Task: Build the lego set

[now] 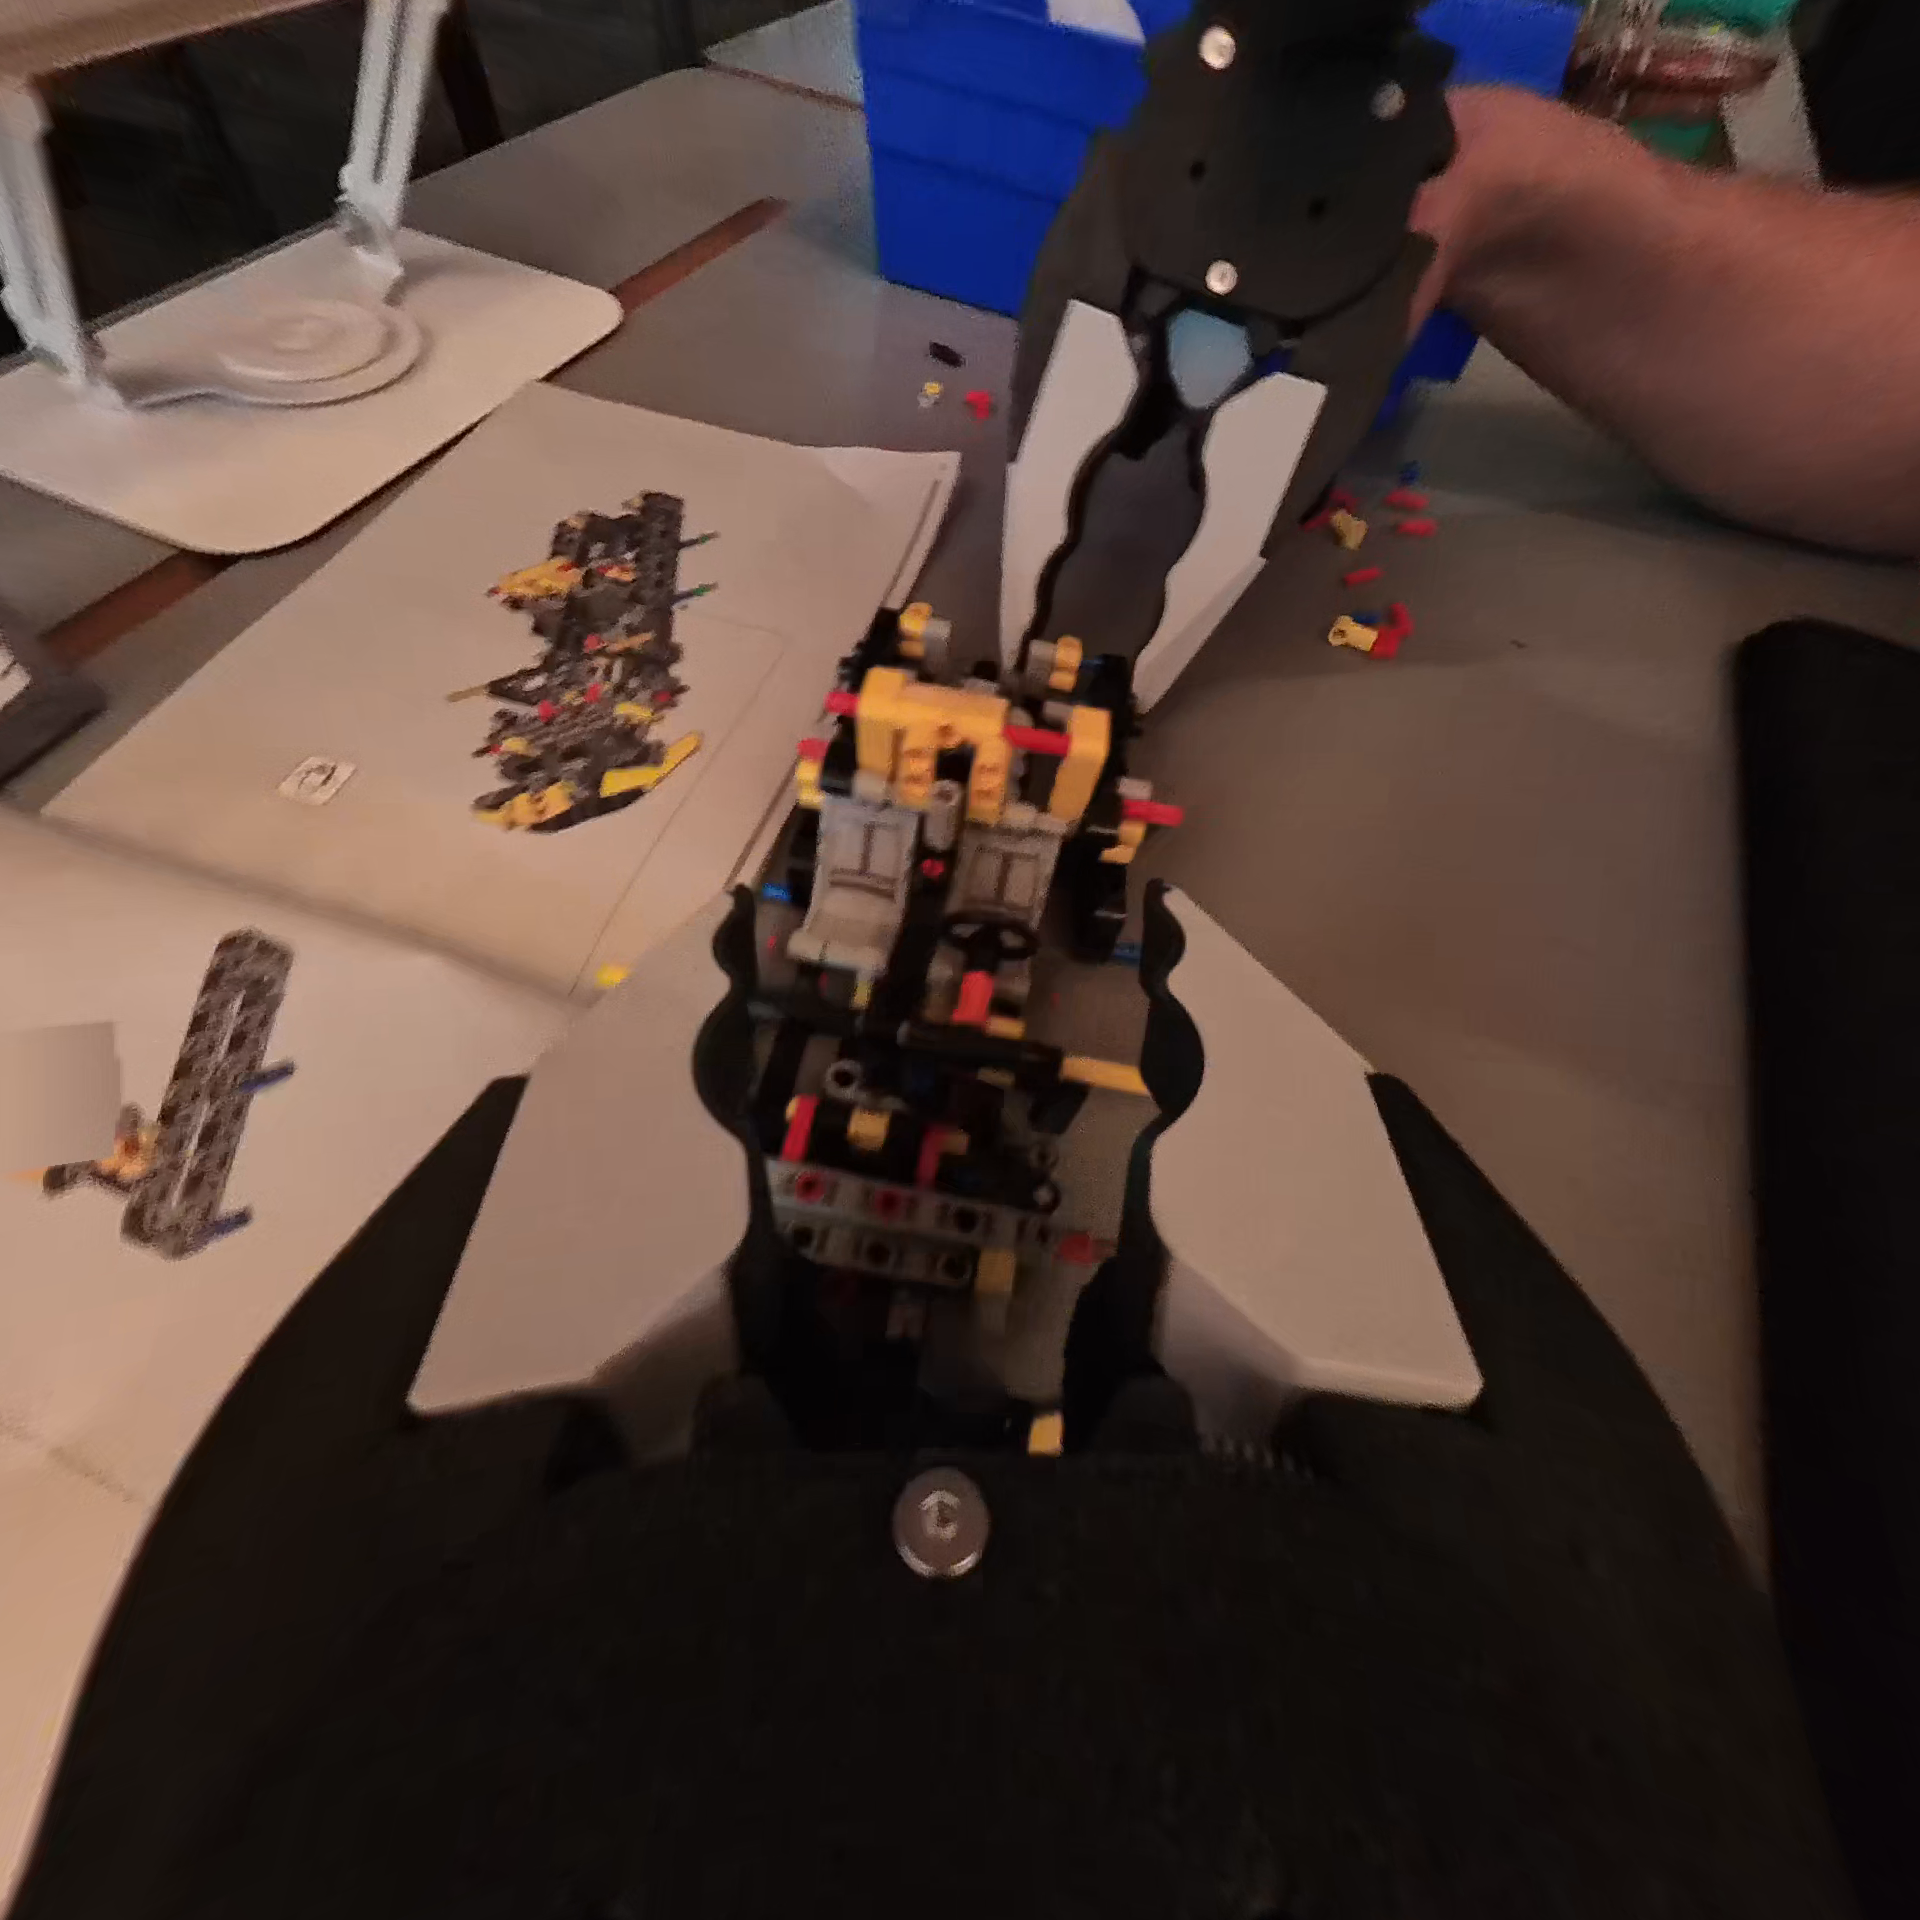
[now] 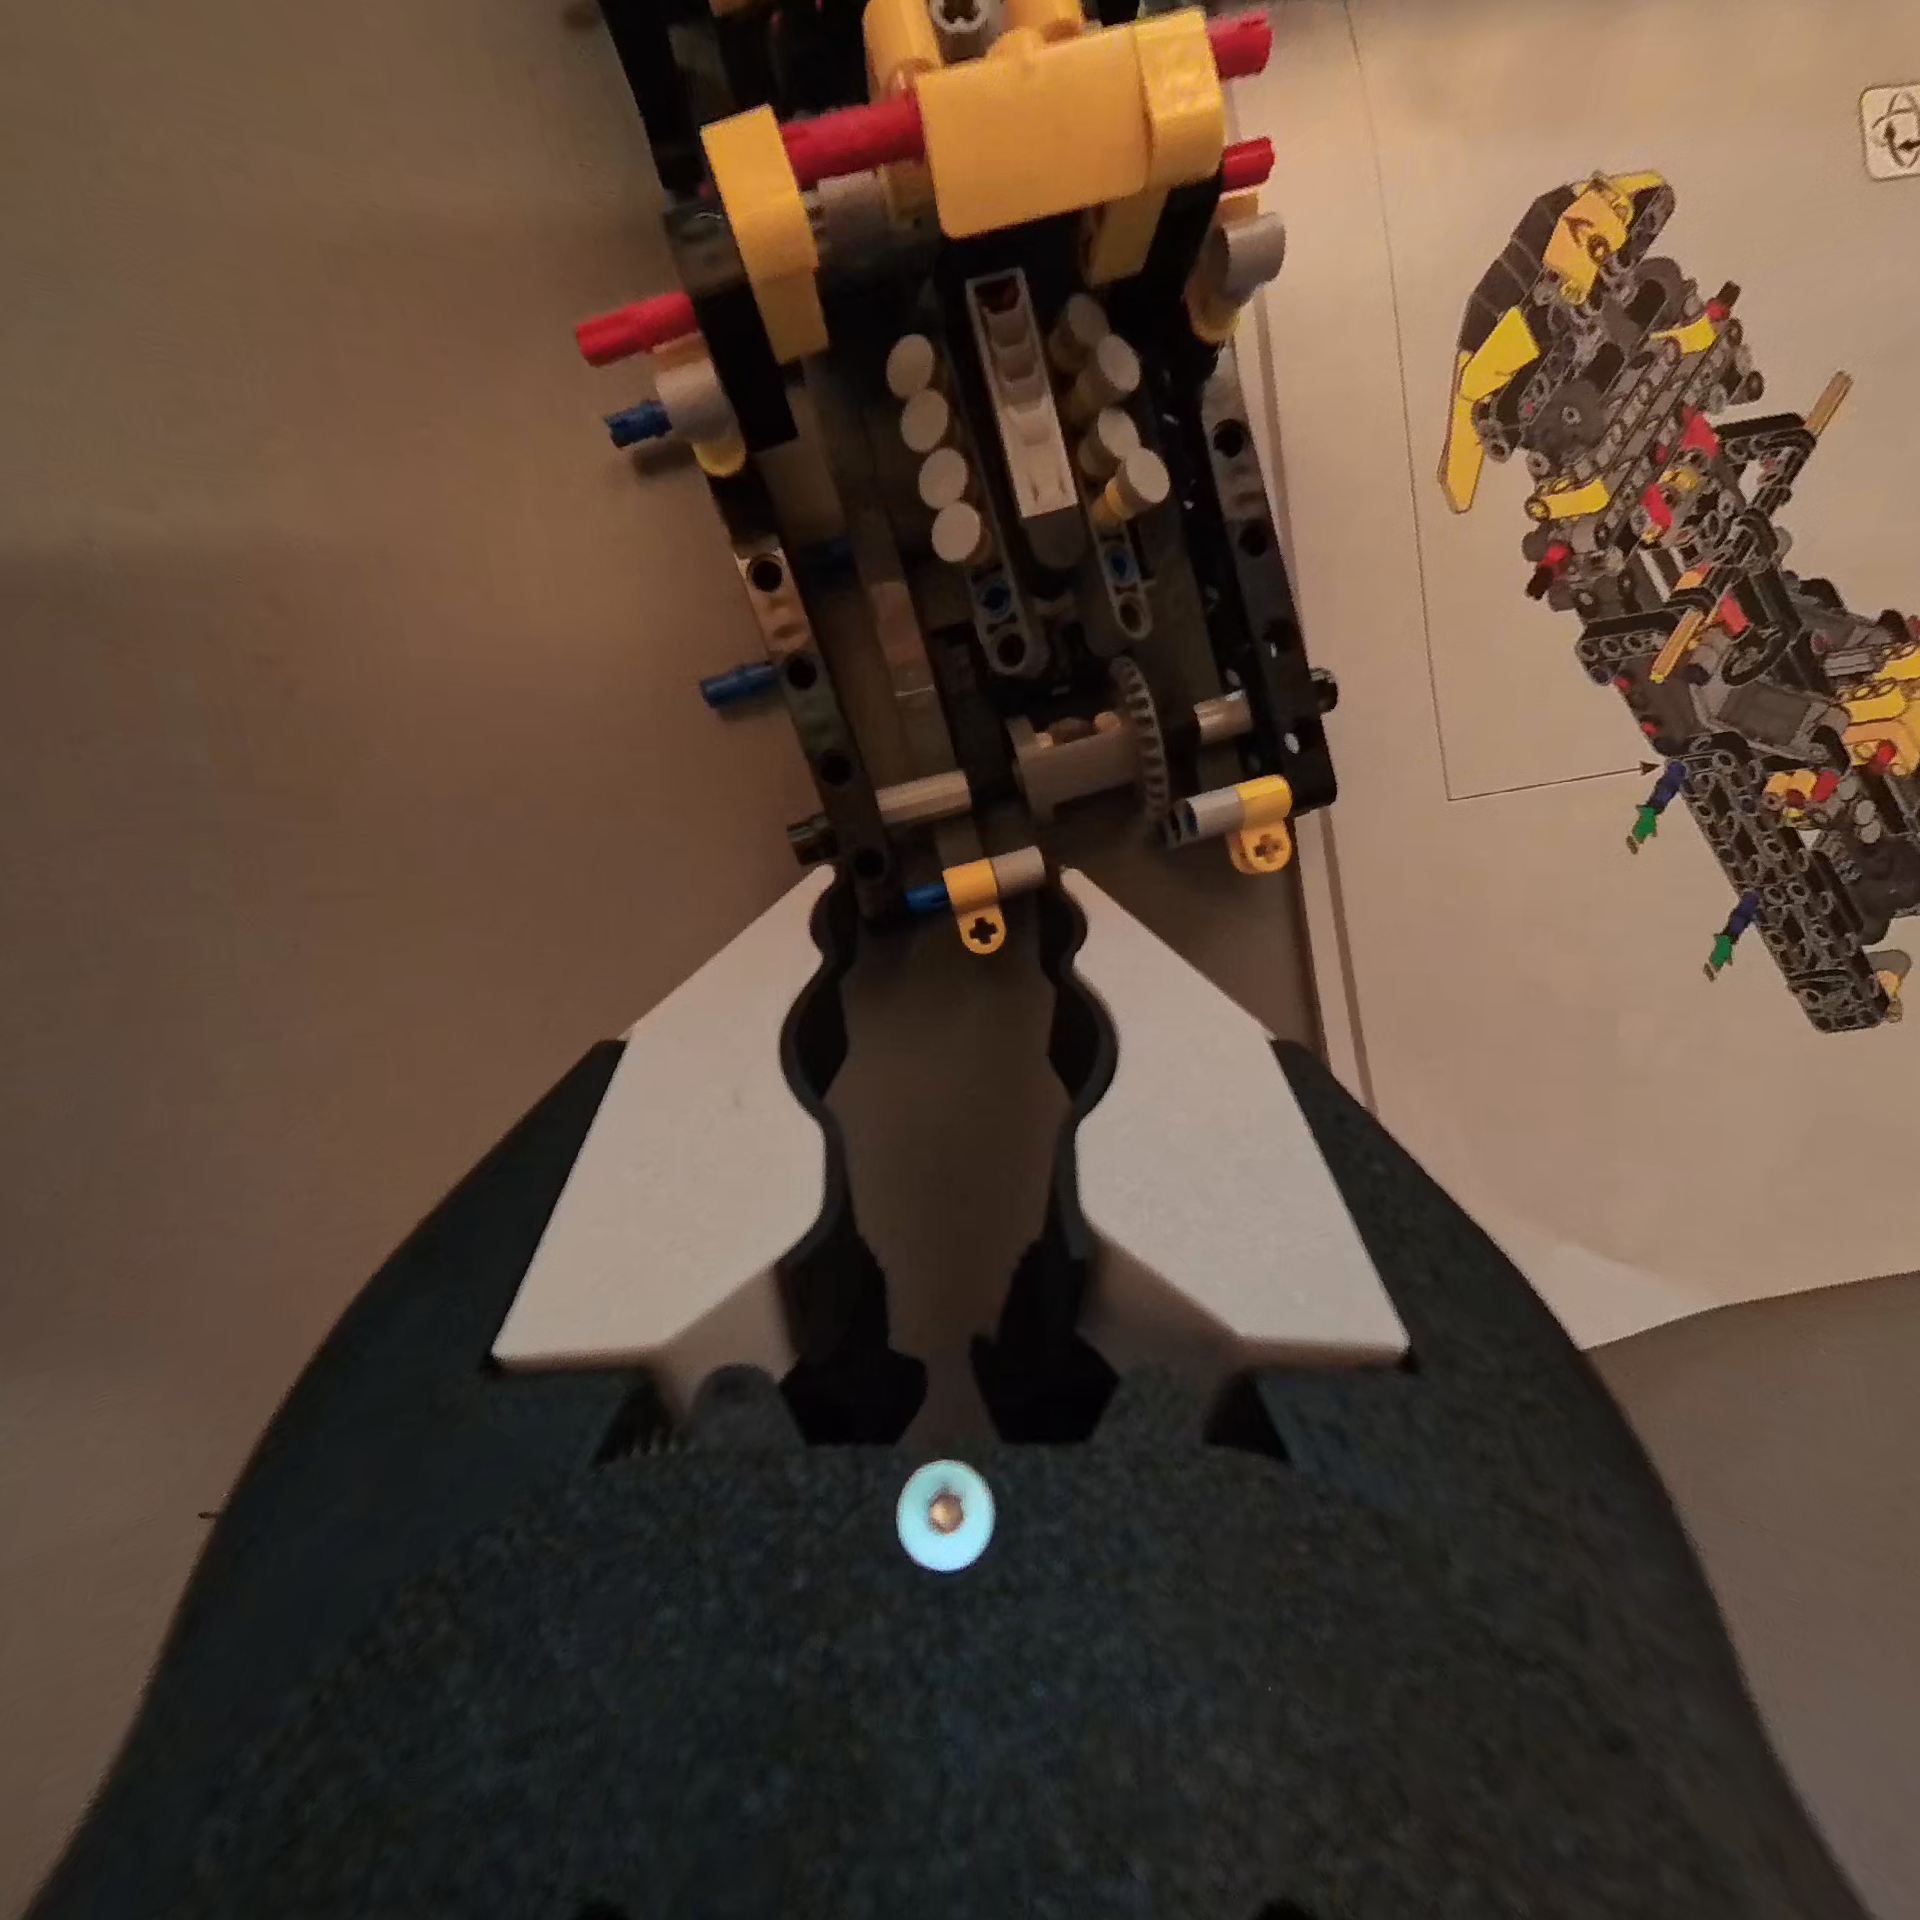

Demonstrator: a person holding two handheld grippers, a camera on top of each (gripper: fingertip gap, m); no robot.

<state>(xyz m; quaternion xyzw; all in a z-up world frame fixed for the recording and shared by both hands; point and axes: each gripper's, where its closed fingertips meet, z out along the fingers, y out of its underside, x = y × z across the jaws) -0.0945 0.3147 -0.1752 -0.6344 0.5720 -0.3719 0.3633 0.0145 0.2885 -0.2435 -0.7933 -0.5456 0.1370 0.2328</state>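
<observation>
A black, yellow and grey lego vehicle model (image 1: 935, 790) with red pins lies lengthwise between my two grippers. My left gripper (image 1: 951, 899) is shut on its near end, with the jaws along both sides below the grey seats. My right gripper (image 1: 1081, 665) reaches in from the far side, held by a person's hand. In the right wrist view the model (image 2: 997, 416) shows its pistons and gear, and my right gripper (image 2: 951, 883) is closed on the narrow end by a yellow connector (image 2: 982, 925).
An open instruction booklet (image 1: 364, 675) lies left of the model and shows in the right wrist view (image 2: 1558, 1039). Loose red and yellow pieces (image 1: 1371, 623) lie on the grey table. A blue bin (image 1: 966, 156) stands behind. A white stand base (image 1: 312, 353) sits far left, and a black object (image 1: 1839, 1039) lies right. The grippers' ends are close to 15 cm from one another.
</observation>
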